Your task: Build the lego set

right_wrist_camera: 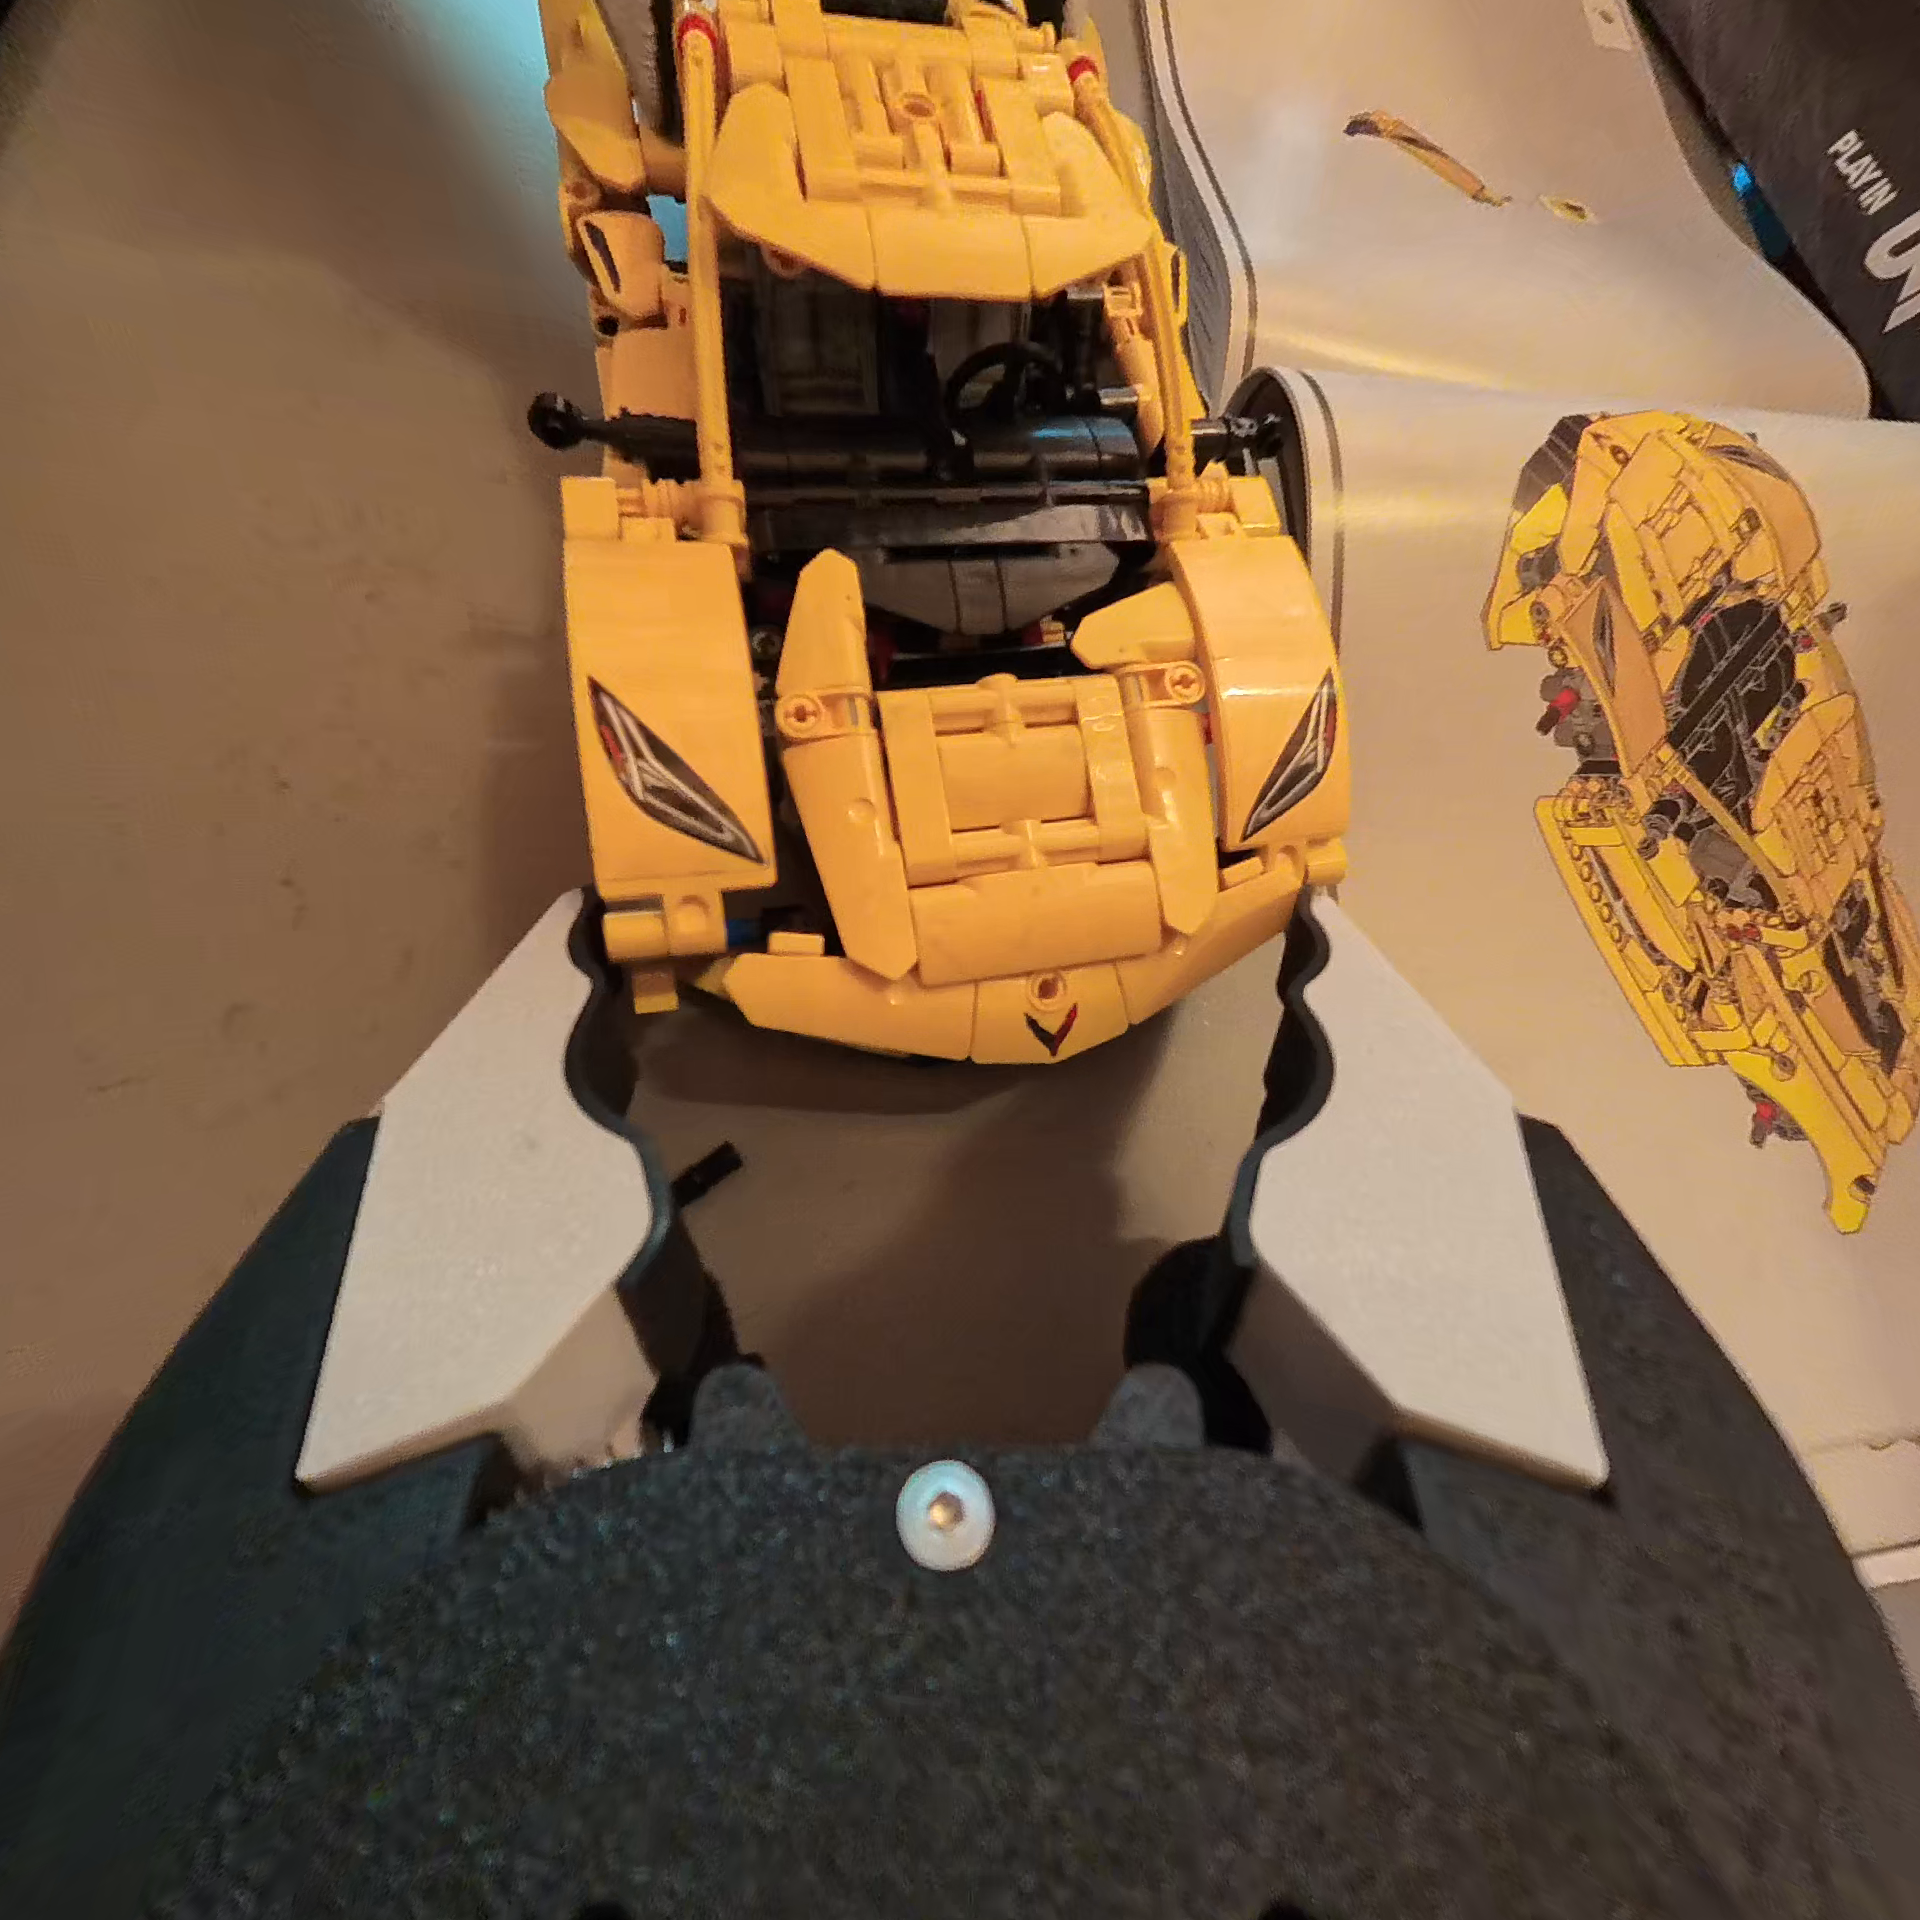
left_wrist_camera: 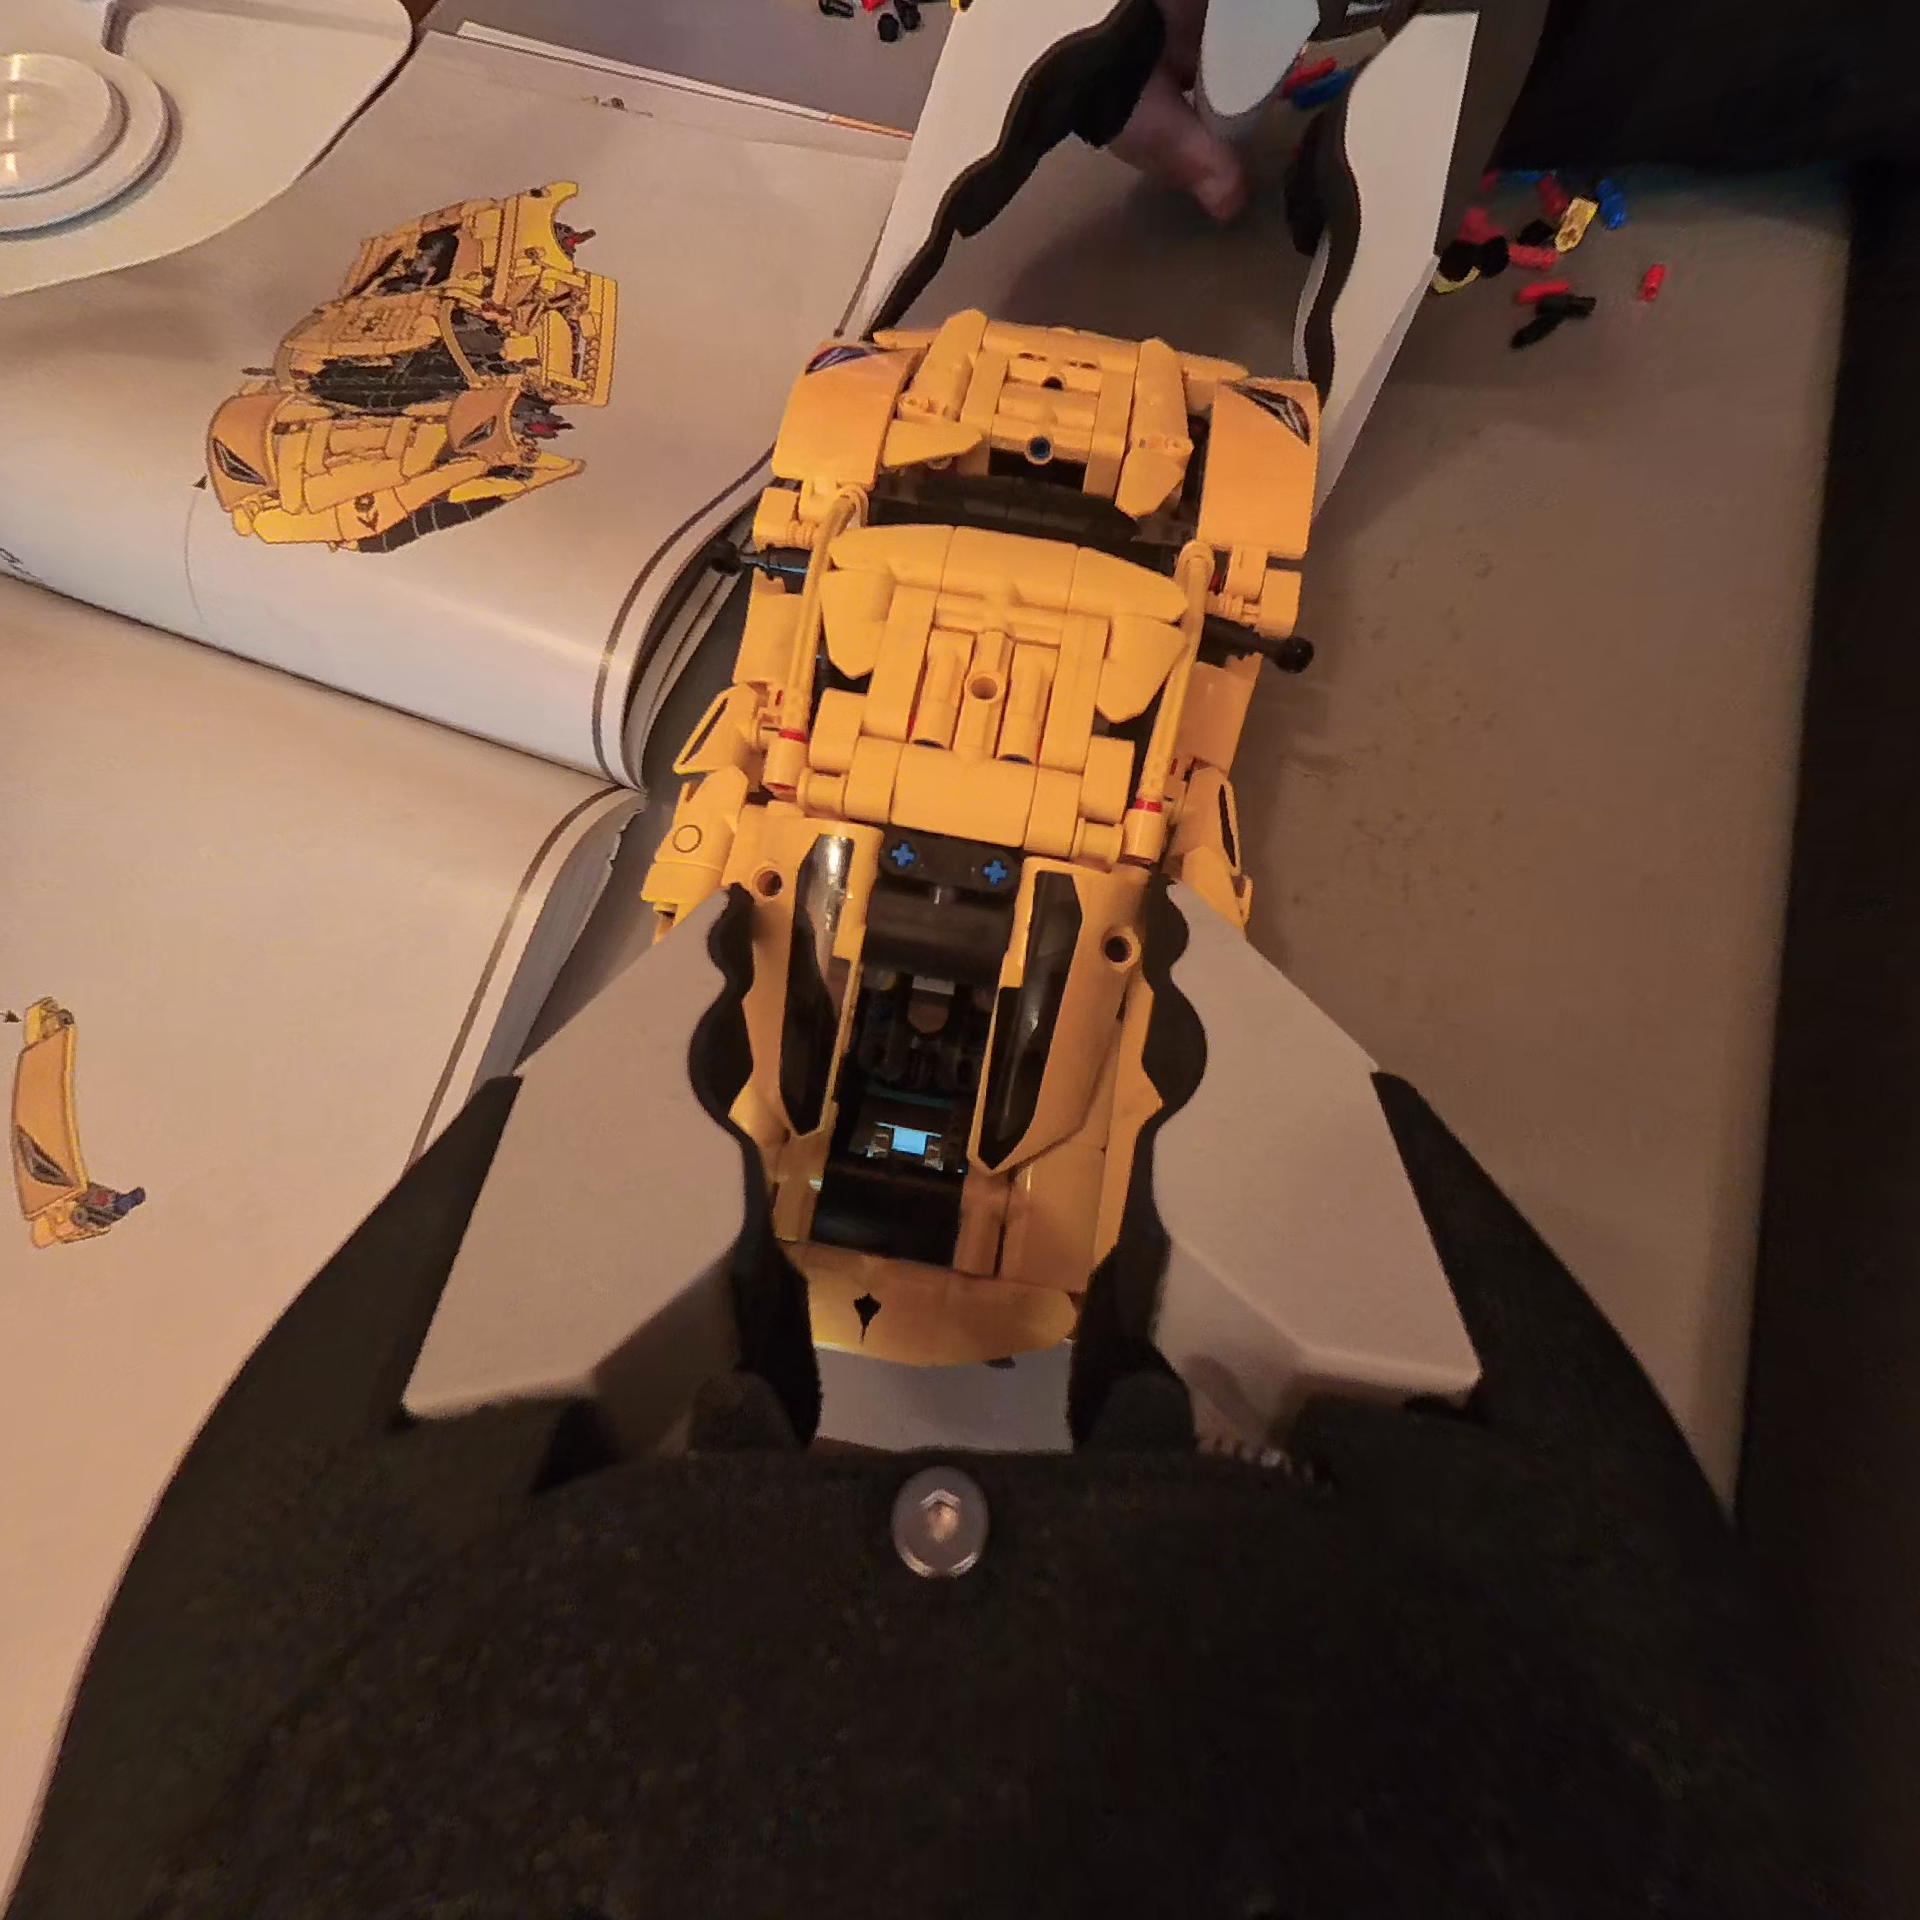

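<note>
We log one yellow lego car [left_wrist_camera: 987, 790] at frame centre on the table [left_wrist_camera: 1558, 727], beside an open instruction book [left_wrist_camera: 364, 582]. Left gripper [left_wrist_camera: 951, 940] jaws clasp its rear; right gripper [right_wrist_camera: 940, 935] jaws gape wide at its nose, holding nothing.

car rear end [right_wrist_camera: 894, 62] cut off by top edge | car tail [left_wrist_camera: 935, 1320] sides hidden behind left gripper [left_wrist_camera: 951, 925] fingers | loose pieces [left_wrist_camera: 1538, 249] too small to tell apart | white disc [left_wrist_camera: 62, 135] cropped at left edge
</note>
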`<state>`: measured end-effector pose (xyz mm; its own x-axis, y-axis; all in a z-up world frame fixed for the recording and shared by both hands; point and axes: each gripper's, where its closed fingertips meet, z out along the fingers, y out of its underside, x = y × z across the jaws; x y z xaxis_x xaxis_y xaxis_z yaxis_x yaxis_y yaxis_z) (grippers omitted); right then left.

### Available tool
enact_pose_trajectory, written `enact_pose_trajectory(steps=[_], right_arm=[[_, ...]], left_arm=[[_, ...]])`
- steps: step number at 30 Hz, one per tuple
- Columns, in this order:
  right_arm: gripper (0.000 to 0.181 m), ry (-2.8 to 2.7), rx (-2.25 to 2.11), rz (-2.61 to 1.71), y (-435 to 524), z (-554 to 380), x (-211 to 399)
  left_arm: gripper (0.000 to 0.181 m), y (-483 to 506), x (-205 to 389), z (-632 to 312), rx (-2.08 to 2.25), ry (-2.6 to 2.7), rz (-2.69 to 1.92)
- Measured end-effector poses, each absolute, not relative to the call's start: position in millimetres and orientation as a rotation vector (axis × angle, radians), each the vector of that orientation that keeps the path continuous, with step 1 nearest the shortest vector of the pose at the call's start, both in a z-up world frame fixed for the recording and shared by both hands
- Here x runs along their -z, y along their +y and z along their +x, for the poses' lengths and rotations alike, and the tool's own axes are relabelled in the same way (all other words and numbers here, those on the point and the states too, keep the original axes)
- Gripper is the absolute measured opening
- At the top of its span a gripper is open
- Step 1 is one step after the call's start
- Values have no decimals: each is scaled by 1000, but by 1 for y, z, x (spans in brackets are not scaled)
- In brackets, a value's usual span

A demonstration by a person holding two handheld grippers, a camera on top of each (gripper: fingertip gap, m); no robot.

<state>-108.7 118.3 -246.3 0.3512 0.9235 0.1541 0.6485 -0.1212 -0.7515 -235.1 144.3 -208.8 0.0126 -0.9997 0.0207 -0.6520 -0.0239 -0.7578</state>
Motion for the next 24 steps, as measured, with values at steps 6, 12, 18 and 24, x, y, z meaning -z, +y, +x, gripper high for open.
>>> enact_pose_trajectory(steps=[6, 12, 18, 24], right_arm=[[117, -1364, -479, -1859, 120, -107, 245], [122, -1380, -407, -1859, 121, -107, 245], [122, -1262, -340, -1939, 114, -93, 232], [64, -893, -223, -2100, 81, -87, 224]], left_arm=[[76, 144, 209, -234, 796, 1692, -1736], [76, 144, 209, -233, 787, 1684, -1744], [75, 144, 210, -234, 788, 1684, -1743], [75, 144, 210, -234, 784, 1671, -1750]])
